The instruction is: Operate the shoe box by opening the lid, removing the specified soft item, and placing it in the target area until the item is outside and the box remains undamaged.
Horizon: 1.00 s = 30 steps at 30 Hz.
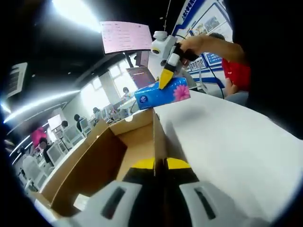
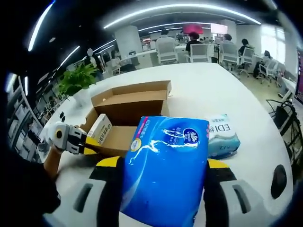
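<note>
Risk: your right gripper (image 2: 163, 189), clamping the blue tissue pack (image 2: 165, 175), may drop it; your left gripper (image 1: 160, 166) pinches the shoe box (image 2: 130, 111) wall at 6 o'clock, possibly tearing cardboard.

Bare table (image 2: 222, 90) beyond open shoe box (image 2: 130, 106); white packet (image 2: 223, 135) blocks right.

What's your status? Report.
Left tool shut on box wall. Right tool shut on tissue pack, lifted clear. Second pack on table.

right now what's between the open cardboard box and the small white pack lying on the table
In the right gripper view, the blue plastic tissue pack, held in the right tongs, overlaps the gap between the brown cardboard shoe box and the white pack; behind it is bare white table.
</note>
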Available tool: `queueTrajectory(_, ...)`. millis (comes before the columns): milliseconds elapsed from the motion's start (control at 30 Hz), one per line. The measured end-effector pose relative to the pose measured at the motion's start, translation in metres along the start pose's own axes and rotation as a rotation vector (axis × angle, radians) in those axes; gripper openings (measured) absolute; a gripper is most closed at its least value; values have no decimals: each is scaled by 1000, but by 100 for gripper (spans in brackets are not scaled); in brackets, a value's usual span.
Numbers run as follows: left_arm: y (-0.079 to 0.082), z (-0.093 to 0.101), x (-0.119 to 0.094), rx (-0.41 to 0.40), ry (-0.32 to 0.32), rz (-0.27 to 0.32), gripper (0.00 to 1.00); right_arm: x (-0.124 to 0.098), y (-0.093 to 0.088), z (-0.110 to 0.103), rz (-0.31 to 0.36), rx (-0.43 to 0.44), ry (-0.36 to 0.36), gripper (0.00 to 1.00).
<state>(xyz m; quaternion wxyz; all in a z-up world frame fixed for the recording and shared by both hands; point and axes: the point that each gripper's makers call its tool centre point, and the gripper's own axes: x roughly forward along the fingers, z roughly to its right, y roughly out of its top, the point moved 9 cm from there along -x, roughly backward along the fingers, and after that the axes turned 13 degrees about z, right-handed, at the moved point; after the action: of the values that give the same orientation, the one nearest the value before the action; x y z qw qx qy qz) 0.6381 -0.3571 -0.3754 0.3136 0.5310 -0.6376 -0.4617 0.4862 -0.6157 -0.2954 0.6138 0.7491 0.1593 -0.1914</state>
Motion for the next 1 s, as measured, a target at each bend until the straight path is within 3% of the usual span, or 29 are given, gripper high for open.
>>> queueTrajectory(167, 0, 0, 0, 0, 1, 0, 6, -4, 0, 10, -14, -21, -38, 70)
queueTrajectory(1000, 0, 1, 0, 0, 1, 0, 6, 6, -35, 30, -103, -4, -80, 69)
